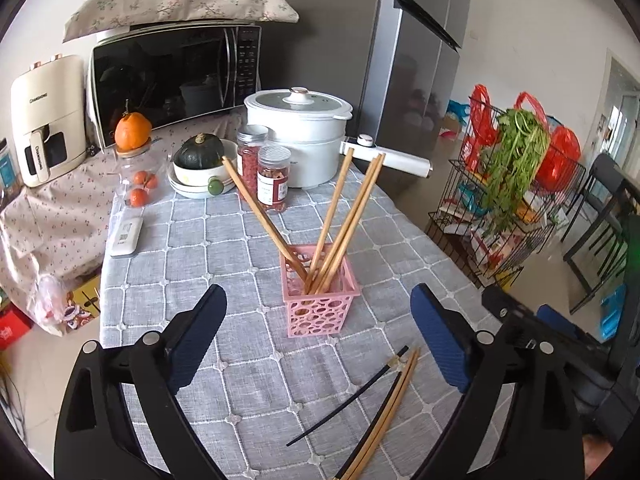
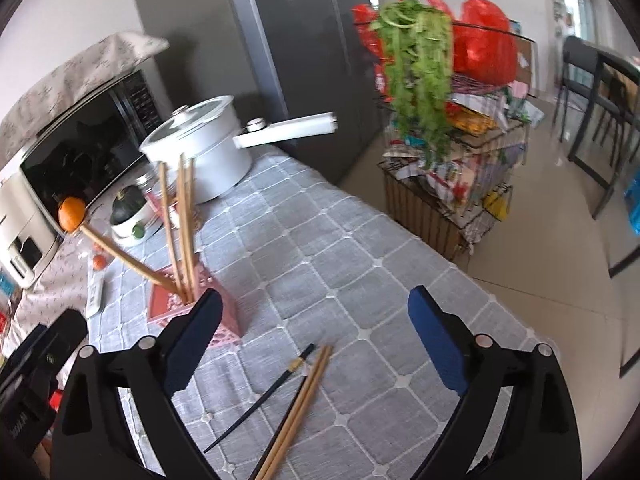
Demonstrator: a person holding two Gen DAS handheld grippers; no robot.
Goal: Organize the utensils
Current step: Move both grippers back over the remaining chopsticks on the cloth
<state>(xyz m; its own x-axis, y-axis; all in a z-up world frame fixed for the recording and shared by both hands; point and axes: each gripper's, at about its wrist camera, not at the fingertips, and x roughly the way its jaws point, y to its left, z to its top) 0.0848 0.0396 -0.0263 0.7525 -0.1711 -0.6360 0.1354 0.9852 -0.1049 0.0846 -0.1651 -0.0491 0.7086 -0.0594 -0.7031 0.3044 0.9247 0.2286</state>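
Both your grippers, left gripper (image 1: 318,334) and right gripper (image 2: 314,334), hover over the table (image 1: 248,360) with jaws spread wide, holding nothing. The pink holder (image 1: 320,300) stands mid-table with four wooden chopsticks (image 1: 340,224) leaning inside. Loose chopsticks (image 2: 296,408), wooden and black, lie flat near the table's near edge. You appear to be between pickups; next, lower one gripper over a loose stick. Only the right view shows the floor beyond the table's right edge.
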